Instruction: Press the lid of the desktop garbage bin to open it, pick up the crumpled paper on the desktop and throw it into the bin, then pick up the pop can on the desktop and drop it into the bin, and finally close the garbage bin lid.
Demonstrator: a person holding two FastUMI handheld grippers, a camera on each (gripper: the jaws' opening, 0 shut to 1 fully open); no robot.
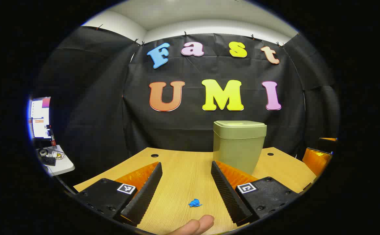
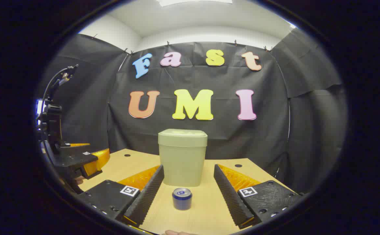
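Black cloth [image 1: 209,130] hangs as the booth's wall on three sides, creased in places and pinned along its top edge with small clips. Above it runs a pale wall [image 2: 206,34] and a white ceiling [image 1: 206,13], with a bright ceiling light [image 2: 194,2] at the top of the right gripper view. A light wooden tabletop [image 1: 183,176] with round cable holes near its back corners fills the lower part. Past the cloth's edge in the left gripper view stands a white side table [image 1: 60,164] with small clutter, and a lit screen [image 1: 40,117] above it.
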